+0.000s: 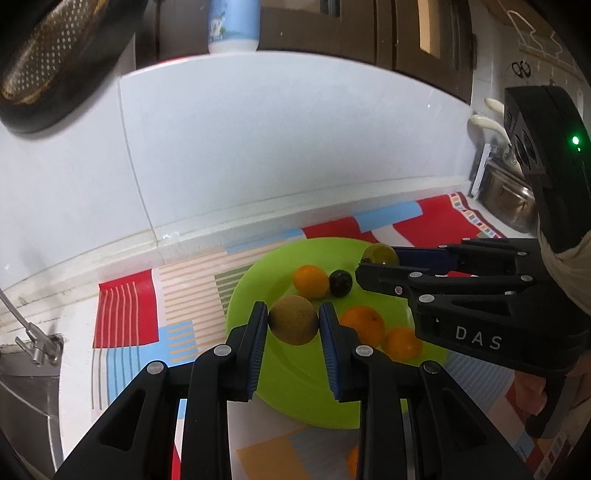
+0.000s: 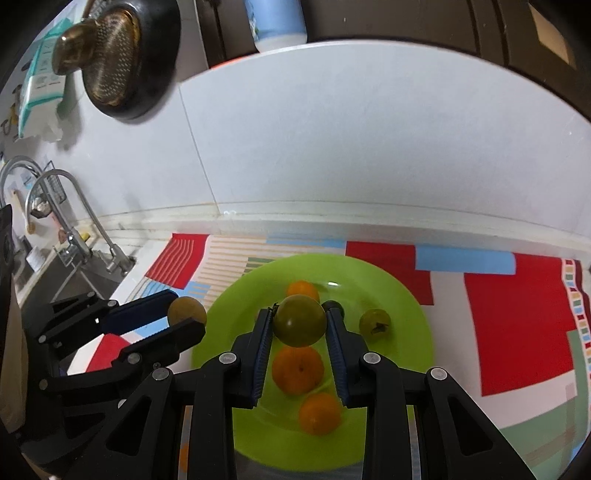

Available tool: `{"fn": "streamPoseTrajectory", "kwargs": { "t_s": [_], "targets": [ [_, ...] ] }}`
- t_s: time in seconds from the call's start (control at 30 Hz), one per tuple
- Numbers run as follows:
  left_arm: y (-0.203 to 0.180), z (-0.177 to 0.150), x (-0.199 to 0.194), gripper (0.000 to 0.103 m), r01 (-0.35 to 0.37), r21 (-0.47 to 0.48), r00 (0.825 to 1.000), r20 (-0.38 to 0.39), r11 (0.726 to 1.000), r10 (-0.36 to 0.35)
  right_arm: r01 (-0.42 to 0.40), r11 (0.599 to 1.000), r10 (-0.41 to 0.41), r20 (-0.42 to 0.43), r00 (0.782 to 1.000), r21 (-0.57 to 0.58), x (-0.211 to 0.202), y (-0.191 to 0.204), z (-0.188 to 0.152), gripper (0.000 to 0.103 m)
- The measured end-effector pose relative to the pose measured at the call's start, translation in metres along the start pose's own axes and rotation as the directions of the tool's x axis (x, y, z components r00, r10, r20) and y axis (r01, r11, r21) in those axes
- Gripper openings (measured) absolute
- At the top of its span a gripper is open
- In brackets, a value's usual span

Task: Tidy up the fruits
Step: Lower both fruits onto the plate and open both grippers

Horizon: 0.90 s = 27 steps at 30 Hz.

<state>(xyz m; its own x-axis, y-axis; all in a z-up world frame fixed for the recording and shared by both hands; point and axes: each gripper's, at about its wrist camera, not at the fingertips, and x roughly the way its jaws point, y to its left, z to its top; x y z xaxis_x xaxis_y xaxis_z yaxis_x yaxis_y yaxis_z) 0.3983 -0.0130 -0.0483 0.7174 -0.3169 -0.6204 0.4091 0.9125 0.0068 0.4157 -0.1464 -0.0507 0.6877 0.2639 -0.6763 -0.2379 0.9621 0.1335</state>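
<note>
My left gripper [image 1: 293, 308] is shut on a round brownish-yellow fruit [image 1: 293, 320], held just above the near left part of a green plate [image 1: 247, 291]. On the plate lie three oranges [image 1: 311, 281] and a small dark fruit [image 1: 340, 282]. My right gripper [image 2: 299, 314] is shut on an olive-green fruit [image 2: 300, 320] over the middle of the plate [image 2: 406, 295]. Beside it on the plate sits a small green fruit with a dry stem [image 2: 375, 321]. The right wrist view shows the left gripper [image 2: 186, 310] at the plate's left edge.
The plate rests on a red, blue and striped mat [image 2: 517, 314] on a white counter against a tiled wall. A sink with taps [image 2: 74, 206] lies to the left. A dark perforated pan [image 2: 114, 62] hangs on the wall, and a blue-white bottle [image 2: 275, 22] stands above.
</note>
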Motion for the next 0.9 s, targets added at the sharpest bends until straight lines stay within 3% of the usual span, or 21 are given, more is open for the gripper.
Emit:
{"fn": "streamPoseTrajectory", "kwargs": {
  "t_s": [0.3, 0.5, 0.9],
  "targets": [
    [0.007, -0.005, 0.022, 0.029, 0.046, -0.021, 0.998, -0.035, 0.999, -0.047, -0.006, 1.000, 0.006, -0.040, 0.999, 0.004, 0.026, -0.005, 0.000, 0.031],
    [0.011, -0.004, 0.029, 0.032, 0.039, -0.035, 0.998, -0.047, 0.999, -0.041, 0.009, 1.000, -0.008, -0.052, 0.999, 0.019, 0.030, -0.008, 0.002, 0.031],
    [0.012, 0.002, -0.001, 0.039, 0.020, -0.044, 1.000, -0.010, 0.999, -0.020, 0.031, 0.999, -0.031, -0.015, 0.999, 0.015, 0.004, -0.005, 0.001, 0.033]
  ]
}}
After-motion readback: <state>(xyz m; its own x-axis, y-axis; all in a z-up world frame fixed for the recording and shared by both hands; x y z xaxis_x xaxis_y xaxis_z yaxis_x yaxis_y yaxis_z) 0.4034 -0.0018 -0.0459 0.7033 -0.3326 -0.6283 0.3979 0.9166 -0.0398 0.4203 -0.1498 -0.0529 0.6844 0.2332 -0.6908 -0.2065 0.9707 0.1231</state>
